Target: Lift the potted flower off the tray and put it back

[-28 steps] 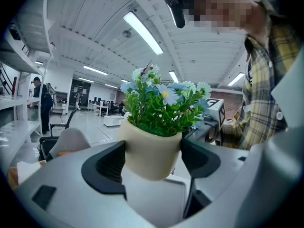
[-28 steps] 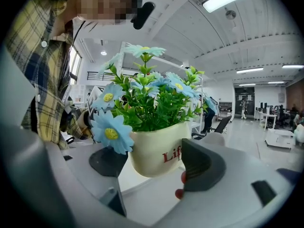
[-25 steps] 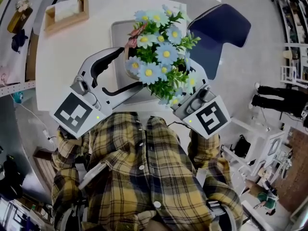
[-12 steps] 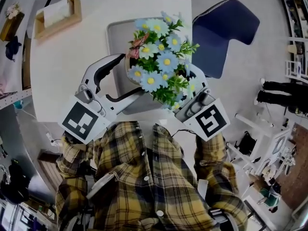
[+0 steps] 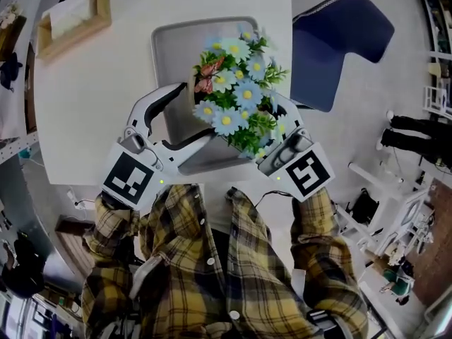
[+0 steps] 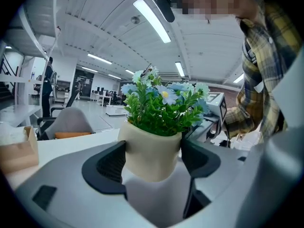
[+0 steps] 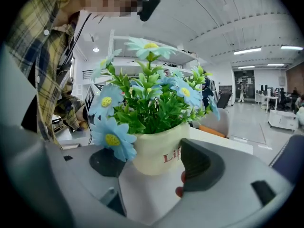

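Observation:
The potted flower (image 5: 236, 94), blue daisies in a cream pot, sits between both grippers over the near part of the grey tray (image 5: 176, 44) on the white table. My left gripper (image 5: 194, 106) comes in from the left. Its two dark pads press on either side of the cream pot (image 6: 149, 151). My right gripper (image 5: 272, 122) comes in from the right, its tips hidden under the flowers. In the right gripper view the pot (image 7: 159, 148), with red lettering, is clamped between the pads. Whether the pot's base touches the tray cannot be told.
A wooden tissue box (image 5: 70, 16) stands at the table's far left corner. A dark blue chair (image 5: 339, 44) is beside the table on the right. The table's near edge runs just before my body. A person (image 5: 417, 133) stands further off at the right.
The flowers look smaller and more of the tray's far part shows beyond them. Both grippers have kept their hold on the pot.

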`<state>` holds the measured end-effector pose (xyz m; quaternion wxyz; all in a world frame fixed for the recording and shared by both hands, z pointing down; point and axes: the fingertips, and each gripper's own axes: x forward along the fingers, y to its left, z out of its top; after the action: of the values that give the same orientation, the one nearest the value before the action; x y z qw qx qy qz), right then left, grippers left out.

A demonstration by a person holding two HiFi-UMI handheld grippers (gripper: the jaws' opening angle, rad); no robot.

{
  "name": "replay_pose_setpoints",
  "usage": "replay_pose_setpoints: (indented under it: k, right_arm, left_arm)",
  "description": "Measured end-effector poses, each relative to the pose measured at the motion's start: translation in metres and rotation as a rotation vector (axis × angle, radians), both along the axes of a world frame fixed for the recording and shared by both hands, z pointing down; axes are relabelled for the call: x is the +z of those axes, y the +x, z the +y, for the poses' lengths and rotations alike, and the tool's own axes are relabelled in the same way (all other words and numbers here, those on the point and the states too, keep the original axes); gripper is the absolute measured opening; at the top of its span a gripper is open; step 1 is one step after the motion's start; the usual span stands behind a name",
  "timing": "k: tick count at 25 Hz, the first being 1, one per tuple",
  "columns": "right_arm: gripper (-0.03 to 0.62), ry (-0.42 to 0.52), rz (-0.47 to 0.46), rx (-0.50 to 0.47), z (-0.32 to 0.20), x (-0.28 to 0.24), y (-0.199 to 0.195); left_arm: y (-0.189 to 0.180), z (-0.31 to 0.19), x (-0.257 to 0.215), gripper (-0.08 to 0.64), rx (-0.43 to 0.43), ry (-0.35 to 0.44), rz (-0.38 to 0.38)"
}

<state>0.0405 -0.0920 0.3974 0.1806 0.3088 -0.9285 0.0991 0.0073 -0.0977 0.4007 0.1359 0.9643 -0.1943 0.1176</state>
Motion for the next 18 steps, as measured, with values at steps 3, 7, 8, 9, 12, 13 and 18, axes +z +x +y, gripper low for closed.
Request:
replay_pose_setpoints:
  k: [3,7,8,9,12,13,18]
  right_arm:
    - [0.341,-0.009,0.000,0.003,0.0005,-0.0010,-0.0007]
    - [0.341,-0.021,0.012,-0.005,0.0009,-0.0015,-0.0017]
    - [0.341,-0.023,0.012,-0.005,0.0010,-0.0021,-0.0022]
    - [0.341,-0.026,0.011,-0.004,0.0012,-0.0030,-0.0024]
    - [0.341,-0.033,0.016,0.001,0.0015,-0.0048,-0.0026]
    - [0.341,-0.034,0.018,0.001,0.0014,-0.0050,-0.0028]
    - [0.341,-0.017,0.029,-0.001,0.0007,-0.0057,-0.0029]
  left_arm:
    - [-0.0008,0.0005,-0.0010,0.364,0.001,-0.002,-0.002]
    - [-0.0015,0.0004,-0.0031,0.364,0.000,-0.008,-0.010]
    - [-0.0017,0.0005,-0.0036,0.364,0.001,-0.010,-0.011]
    - [-0.0020,0.0008,-0.0043,0.364,0.002,-0.012,-0.013]
    - [-0.0025,0.0008,-0.0063,0.364,0.008,-0.004,-0.027]
    - [-0.0026,0.0006,-0.0068,0.364,0.010,0.002,-0.030]
    - [-0.0018,0.0000,-0.0067,0.364,0.011,0.008,-0.032]
